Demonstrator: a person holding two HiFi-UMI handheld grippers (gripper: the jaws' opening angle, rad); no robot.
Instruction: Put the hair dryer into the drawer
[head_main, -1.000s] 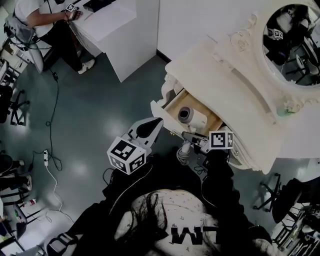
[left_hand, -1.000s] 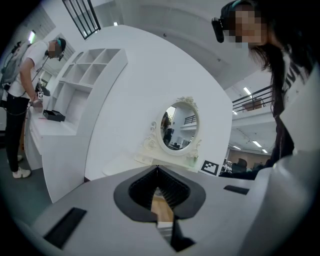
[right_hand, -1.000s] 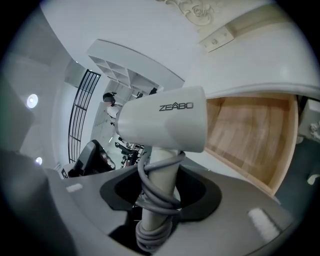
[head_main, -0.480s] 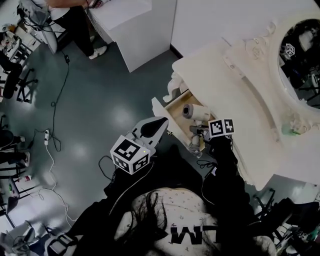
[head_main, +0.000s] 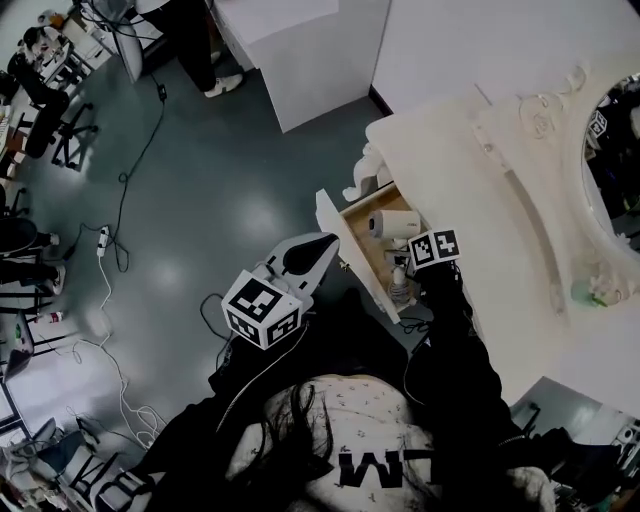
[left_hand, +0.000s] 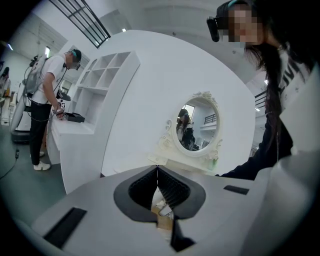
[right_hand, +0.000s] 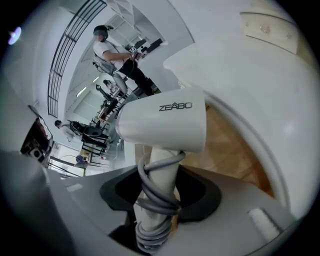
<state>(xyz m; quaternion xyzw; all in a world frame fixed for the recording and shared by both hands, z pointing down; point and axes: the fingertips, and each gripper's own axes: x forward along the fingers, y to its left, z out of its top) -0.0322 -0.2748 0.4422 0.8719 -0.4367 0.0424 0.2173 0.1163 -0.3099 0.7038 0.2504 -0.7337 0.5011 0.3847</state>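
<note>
While the right gripper (head_main: 404, 268) clamps its jaws, spread fairly wide, round the handle of the white, barrel-shaped plastic hair dryer (head_main: 388, 226), the dryer's barrel sits within the open white drawer with a light wooden bottom (head_main: 352, 255). In the right gripper view the dryer (right_hand: 165, 122) stands straight up from the right gripper (right_hand: 160, 192), its barrel lying crosswise above the drawer's wooden bottom (right_hand: 235, 150); whether it touches the wood cannot be told. A grey rubber cord (right_hand: 152, 200) is wound in several turns round the handle, and the pads press on handle and cord together.

The left gripper (head_main: 322, 243) hangs just outside the drawer's front panel and points towards it. Its jaws are pressed together with nothing between them, as the left gripper view (left_hand: 157, 170) shows.

The drawer juts out of the cream, carved wooden dressing table (head_main: 470, 170). Beyond the drawer, at the back of that table, stands the oval mirror in an ornate cream frame (left_hand: 198, 125).
</note>
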